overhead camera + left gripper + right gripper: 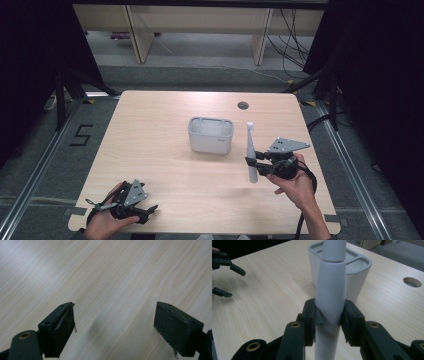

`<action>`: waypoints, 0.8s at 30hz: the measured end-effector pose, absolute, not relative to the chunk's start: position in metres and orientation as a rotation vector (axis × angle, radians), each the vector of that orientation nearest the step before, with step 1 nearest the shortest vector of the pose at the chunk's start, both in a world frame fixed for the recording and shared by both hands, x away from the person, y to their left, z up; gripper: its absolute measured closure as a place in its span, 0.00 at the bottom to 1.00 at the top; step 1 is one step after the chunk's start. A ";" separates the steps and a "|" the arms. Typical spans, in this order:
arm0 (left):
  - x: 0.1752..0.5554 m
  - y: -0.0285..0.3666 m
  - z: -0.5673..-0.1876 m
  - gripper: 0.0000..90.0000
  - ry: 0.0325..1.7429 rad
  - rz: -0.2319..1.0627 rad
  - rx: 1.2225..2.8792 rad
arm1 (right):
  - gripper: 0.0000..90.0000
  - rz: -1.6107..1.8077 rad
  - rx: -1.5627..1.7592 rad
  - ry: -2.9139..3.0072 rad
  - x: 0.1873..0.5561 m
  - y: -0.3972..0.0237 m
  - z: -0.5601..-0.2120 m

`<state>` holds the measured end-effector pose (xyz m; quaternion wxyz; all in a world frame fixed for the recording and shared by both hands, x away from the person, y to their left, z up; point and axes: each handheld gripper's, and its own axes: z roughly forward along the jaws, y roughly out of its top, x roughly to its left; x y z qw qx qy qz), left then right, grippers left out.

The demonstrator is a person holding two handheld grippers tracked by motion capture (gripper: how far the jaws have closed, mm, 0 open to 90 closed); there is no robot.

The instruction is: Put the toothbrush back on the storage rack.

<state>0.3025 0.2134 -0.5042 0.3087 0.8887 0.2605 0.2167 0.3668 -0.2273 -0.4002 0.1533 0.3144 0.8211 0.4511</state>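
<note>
My right gripper [253, 167] [329, 317] is shut on a white electric toothbrush [251, 152] [331, 297], pads pressing its handle from both sides. The toothbrush stands nearly upright, its base just above the tabletop and its slim head end up, a little right of a white divided holder [210, 134] [350, 275] at the table's middle. My left gripper [150, 212] [113, 330] rests at the front left of the table, jaws wide open with bare wood between them. The left gripper [229, 280] also shows far off in the right gripper view, open.
The light wooden table [150, 150] has a round cable hole [243, 105] [412, 282] near its far edge, behind the holder. Black curtains flank the table; cables and desk legs lie on the floor beyond. A floor marking "5" [81, 135] is left of the table.
</note>
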 end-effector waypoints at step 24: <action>0.303 0.214 -0.504 0.18 0.689 0.569 2.353 | 0.74 1.379 0.969 2.265 0.399 -0.214 -0.372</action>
